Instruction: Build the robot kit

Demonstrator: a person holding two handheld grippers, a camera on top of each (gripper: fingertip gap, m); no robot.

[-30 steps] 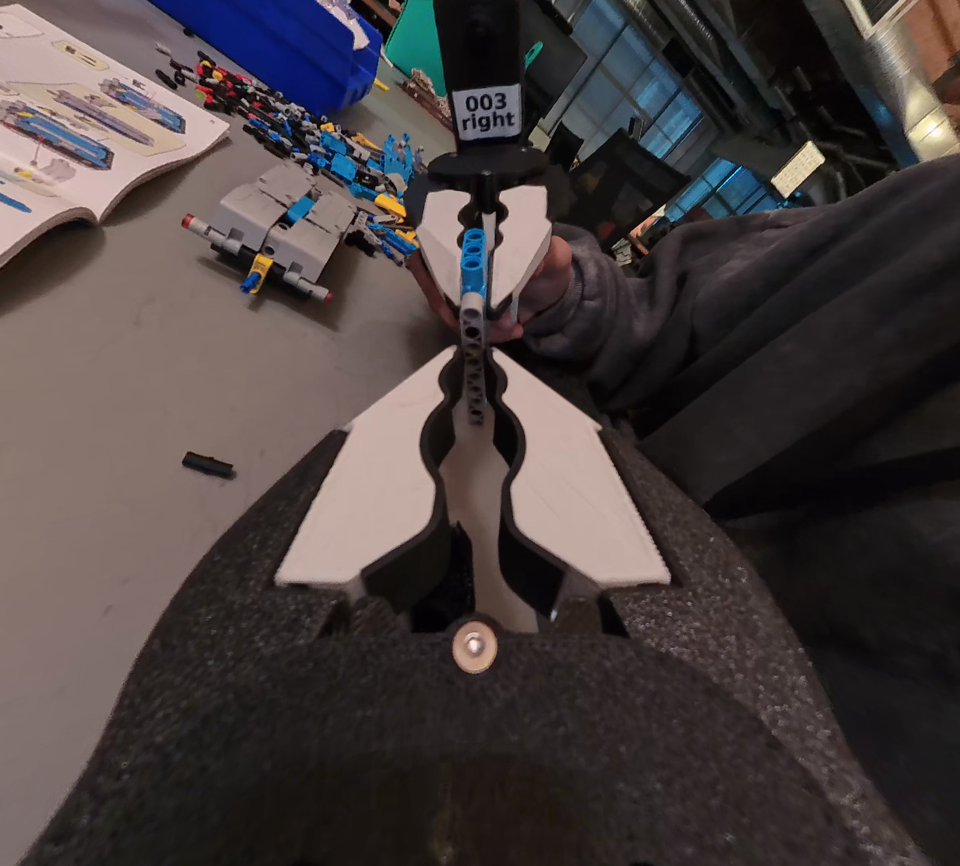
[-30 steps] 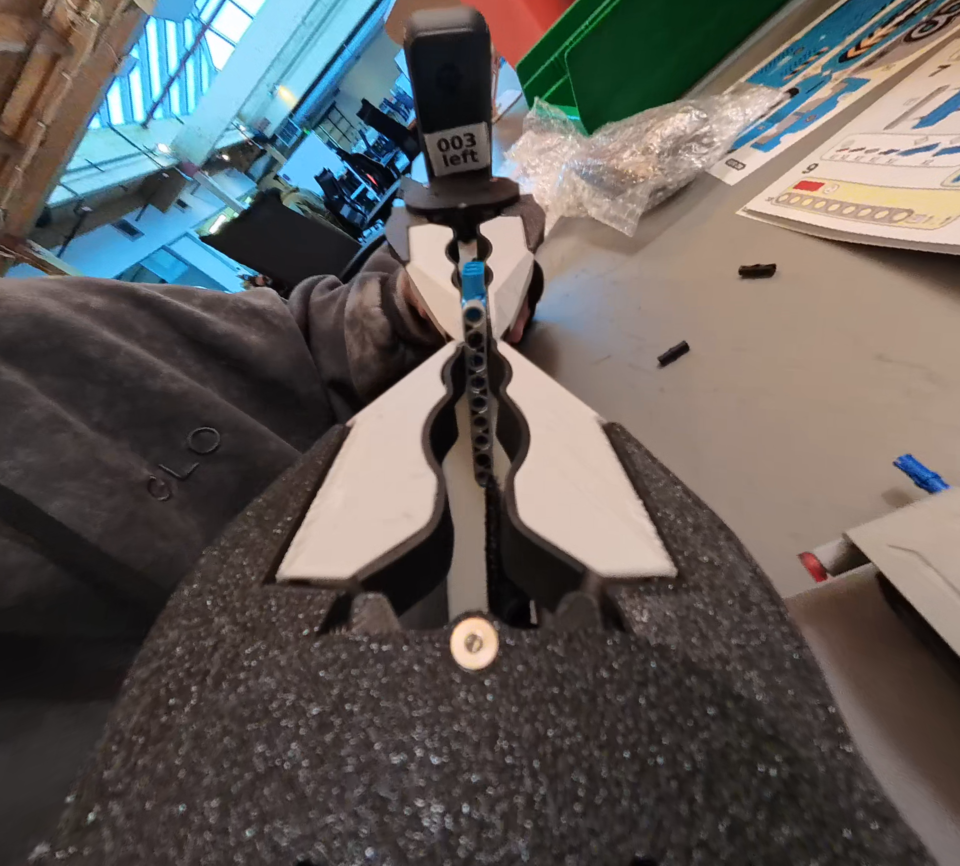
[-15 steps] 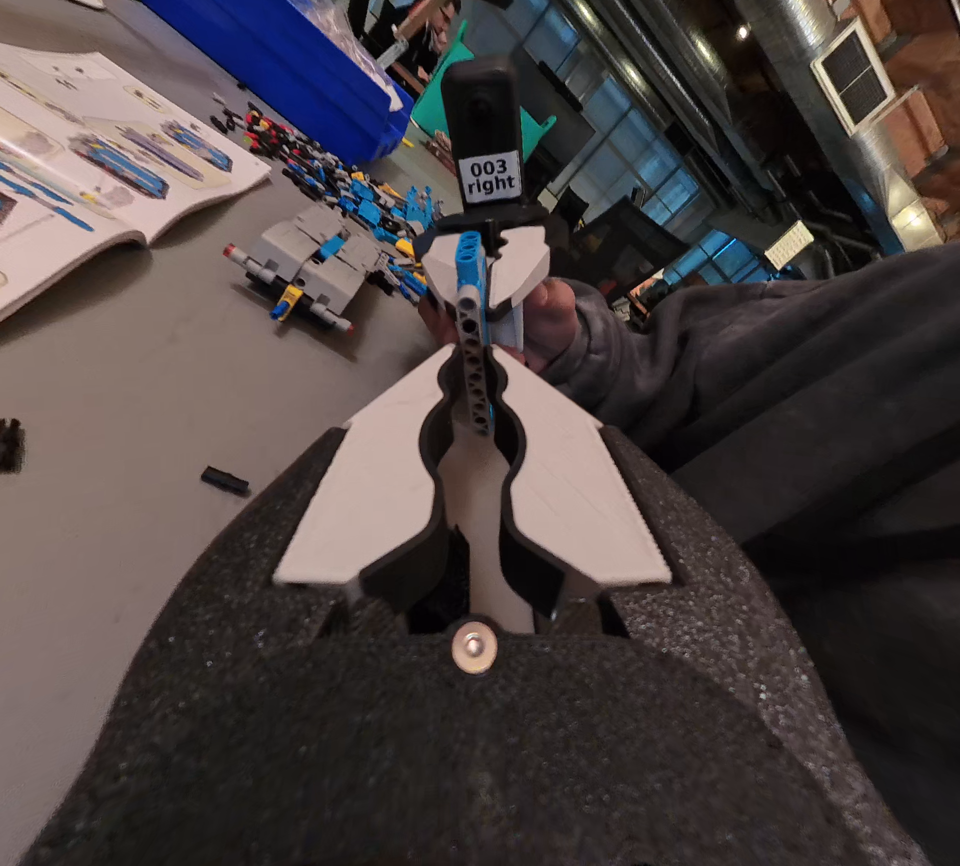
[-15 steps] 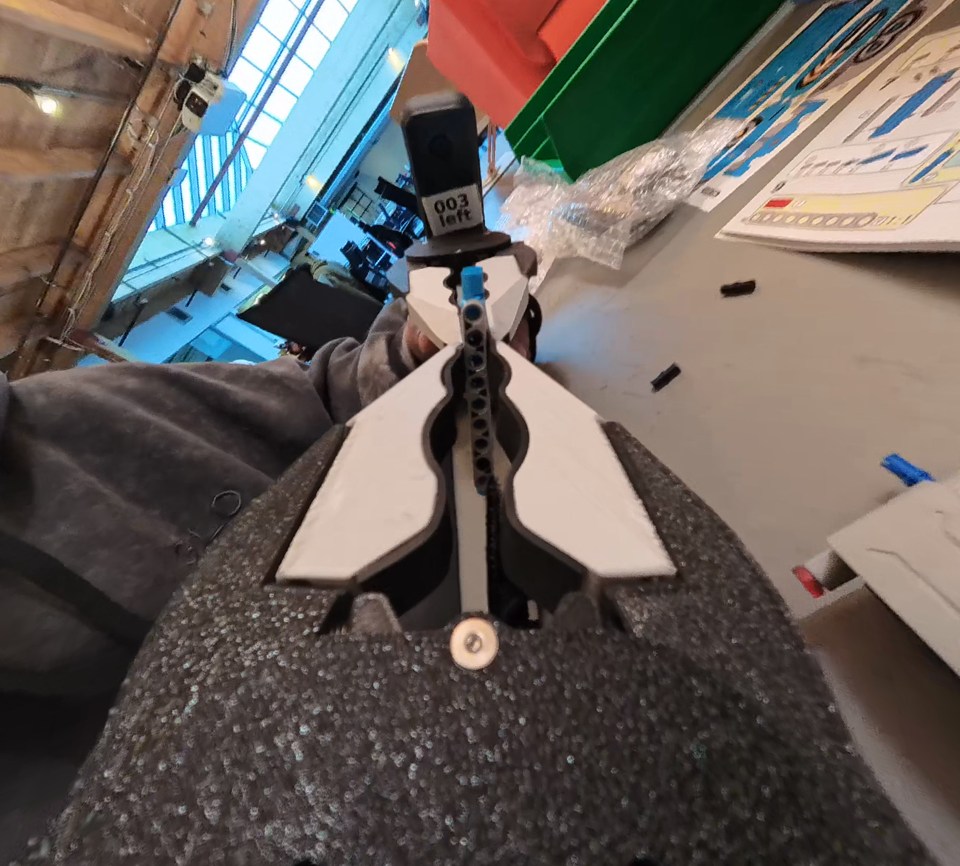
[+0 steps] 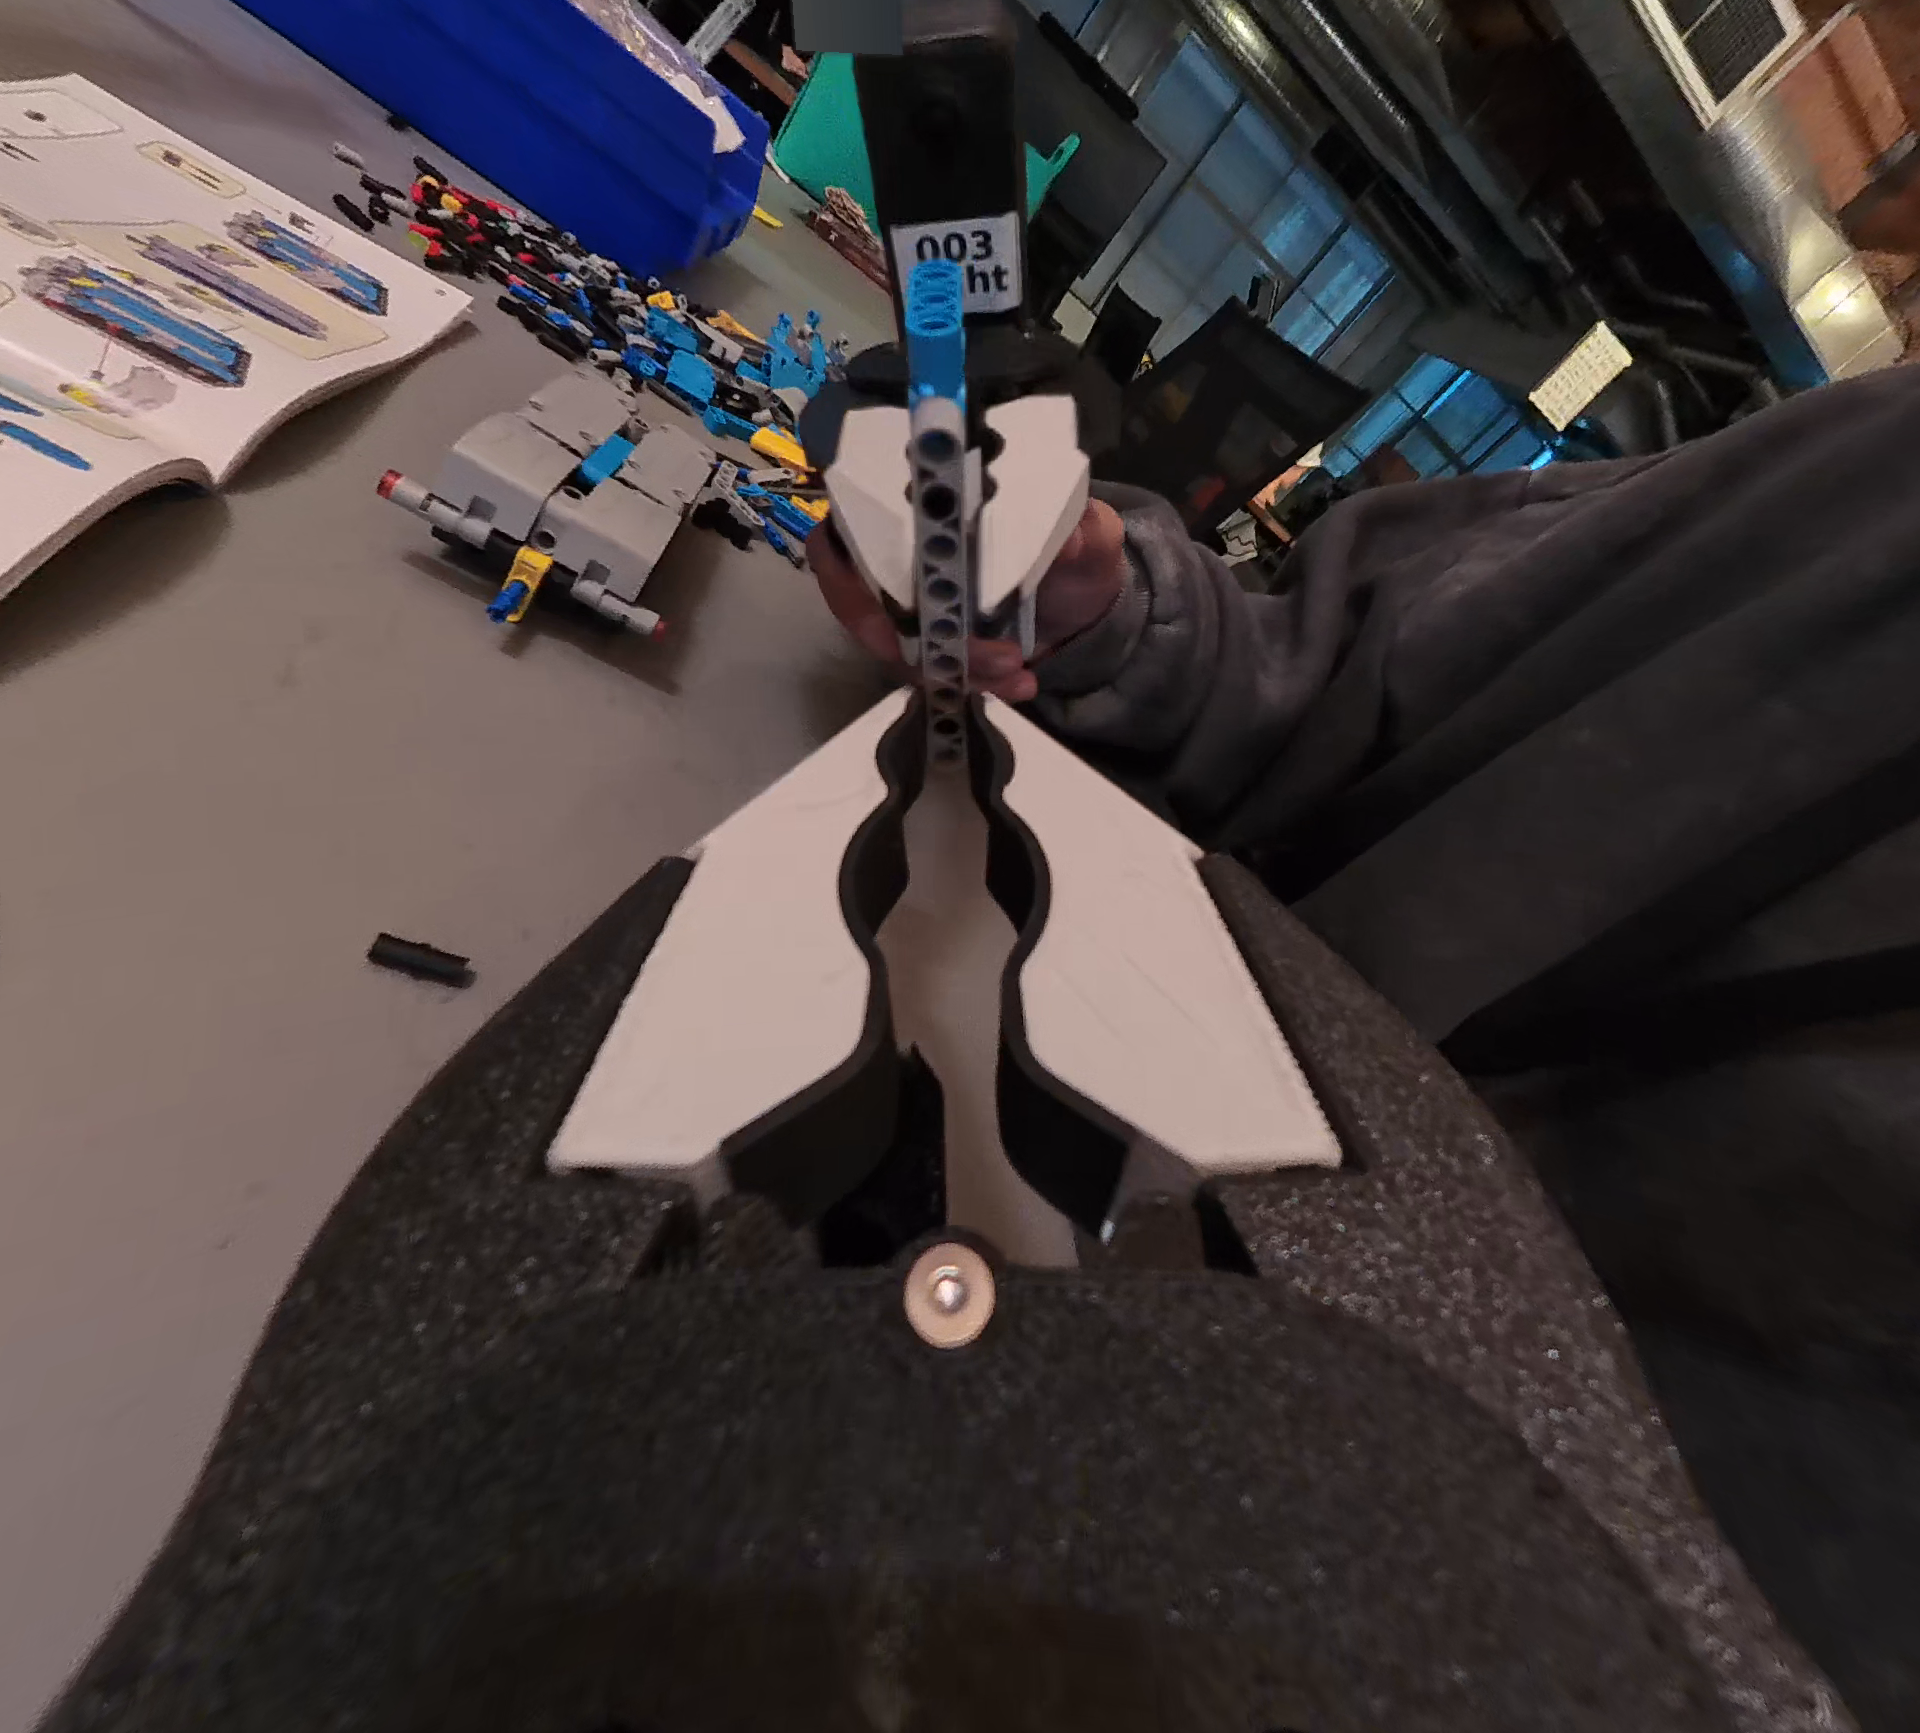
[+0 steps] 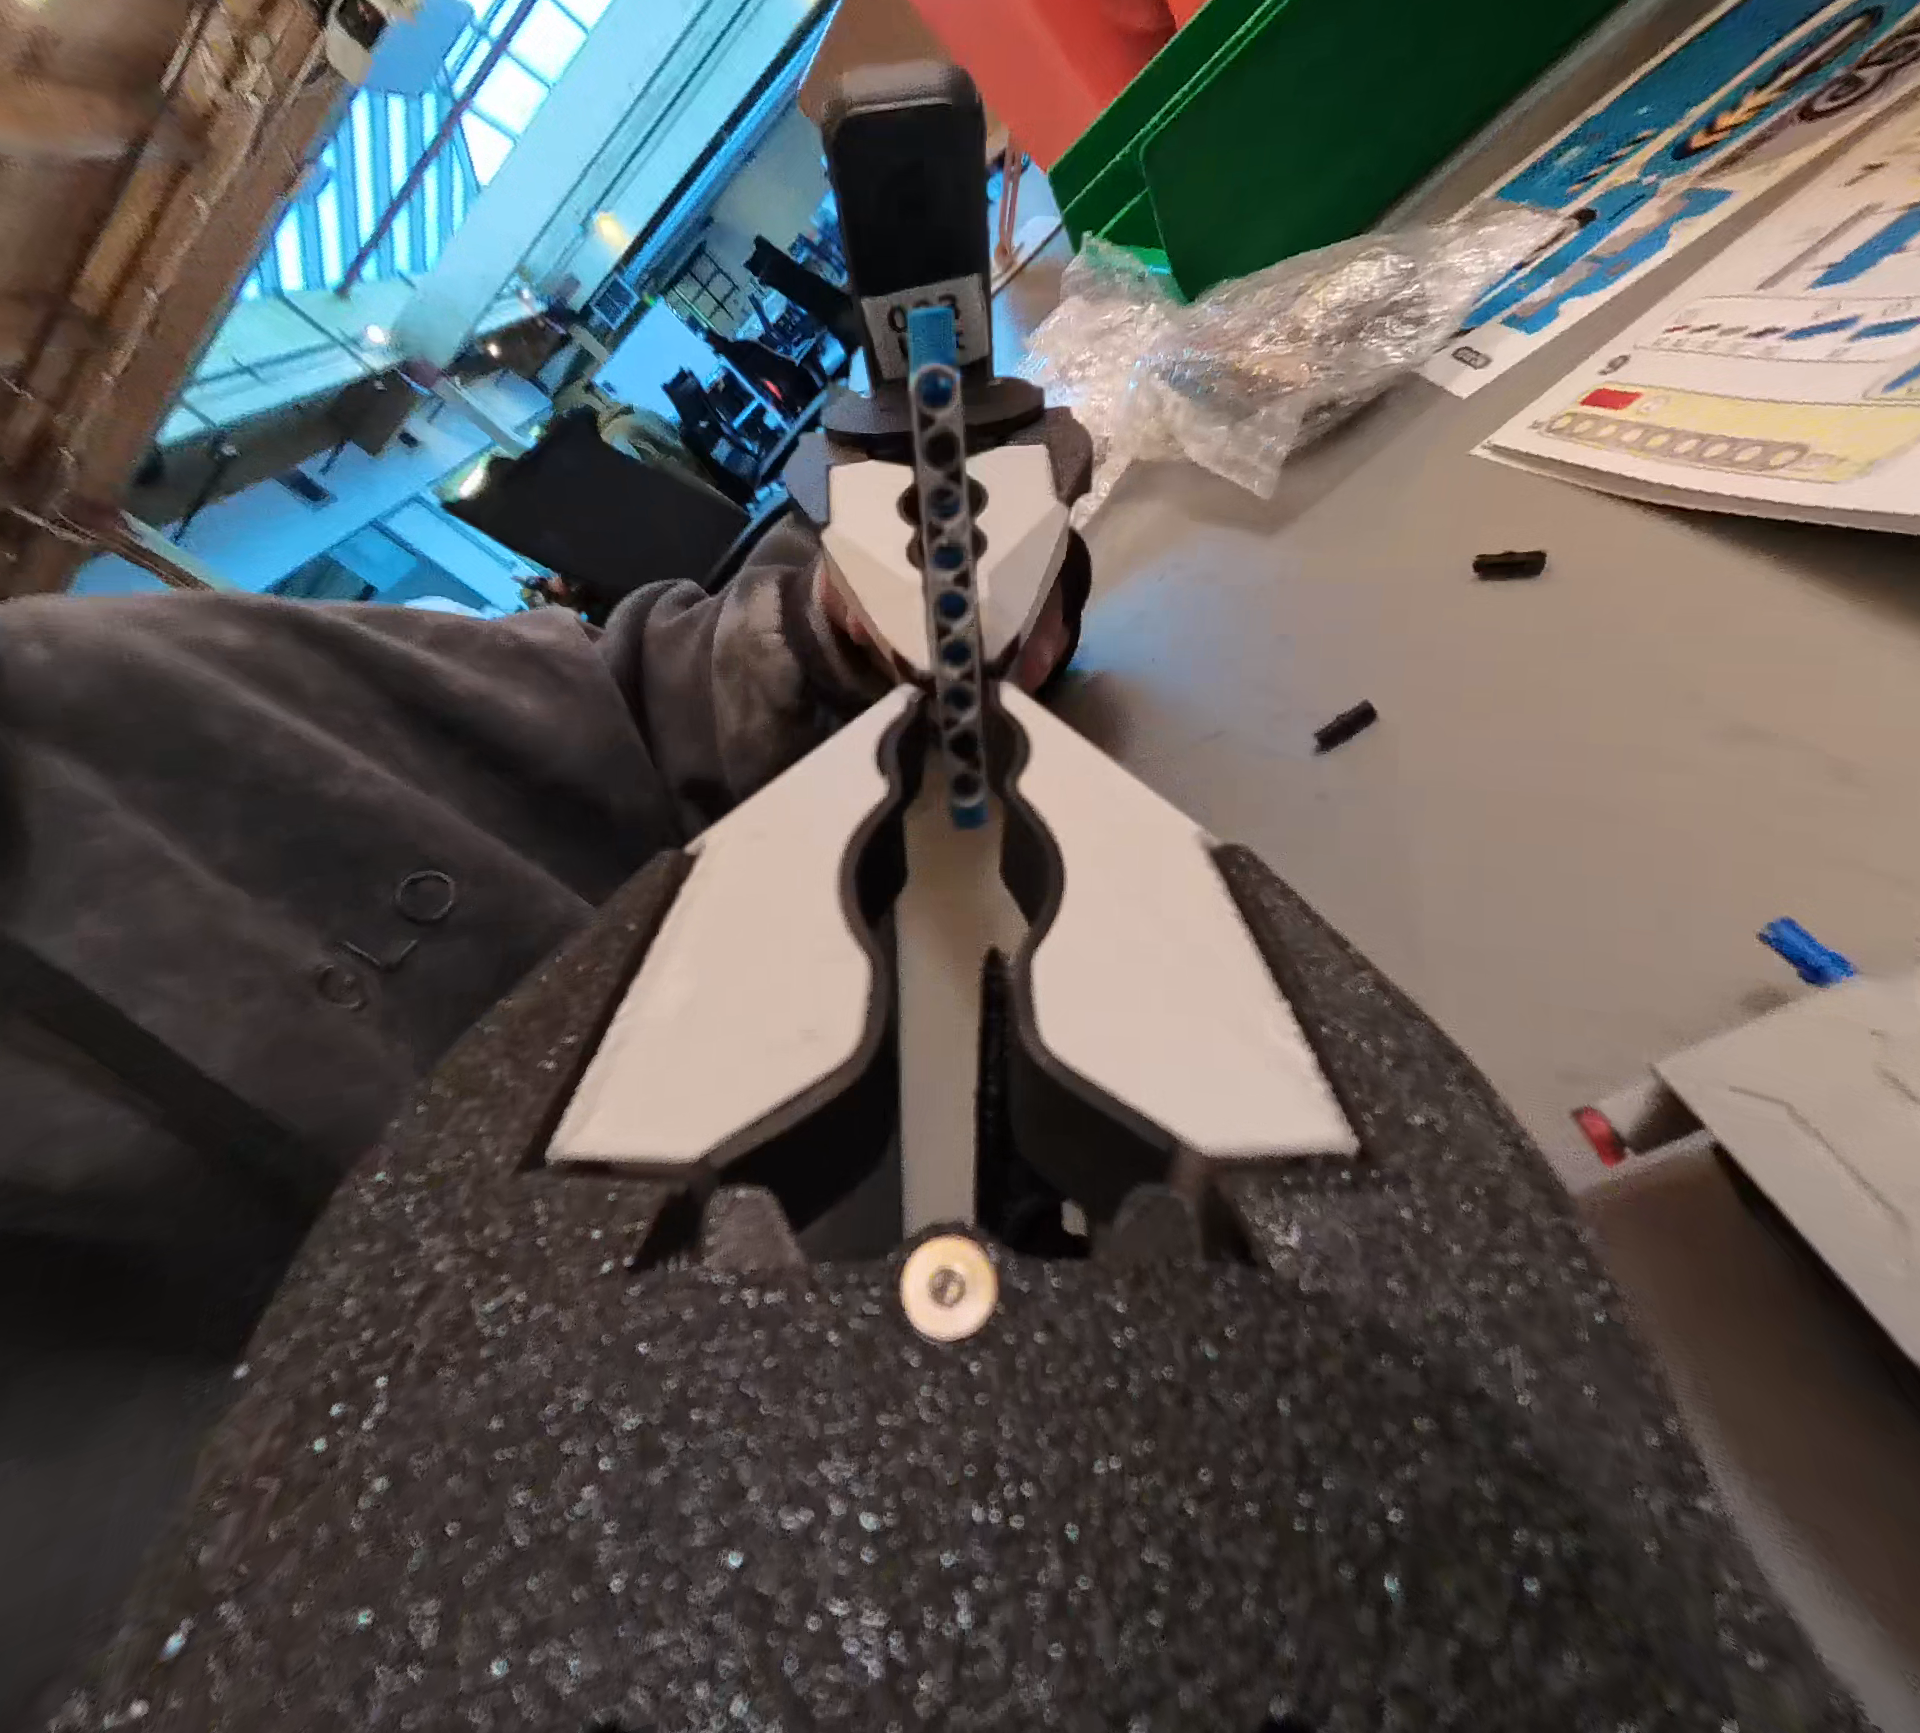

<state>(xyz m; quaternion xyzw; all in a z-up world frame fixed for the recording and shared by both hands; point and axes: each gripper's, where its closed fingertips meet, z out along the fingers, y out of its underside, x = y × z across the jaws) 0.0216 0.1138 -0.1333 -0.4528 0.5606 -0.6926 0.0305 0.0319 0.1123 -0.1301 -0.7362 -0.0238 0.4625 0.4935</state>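
Note:
A grey beam with holes [image 5: 940, 561] carries a blue piece [image 5: 935, 333] at its top end. My left gripper [image 5: 945, 712] is shut on the beam's lower end. The right gripper [image 5: 951, 509] faces it tip to tip, and the beam rises in front of it. In the right wrist view the same beam [image 6: 951, 561] stands between the shut tips of my right gripper [image 6: 956, 701], with a small blue pin [image 6: 968, 813] at its bottom. The left gripper [image 6: 940, 540] is right behind it. Both are held above the grey table [image 5: 208, 800].
On the table: an open instruction booklet [image 5: 156, 312], a pile of small parts [image 5: 623, 312], a grey model [image 5: 561, 499], a black pin [image 5: 421, 959], a blue bin [image 5: 416, 10]. A green bin [image 6: 1351, 104], plastic bag [image 6: 1247, 353] and black pins [image 6: 1345, 725] are also there. A dark sleeve [image 5: 1455, 644] lies to the side. The tips of both grippers are at nearly the same place.
The beam has swung up from lying along the fingers to standing higher in front of the opposite gripper. Both grippers stay shut on it, and the views have tilted slightly.

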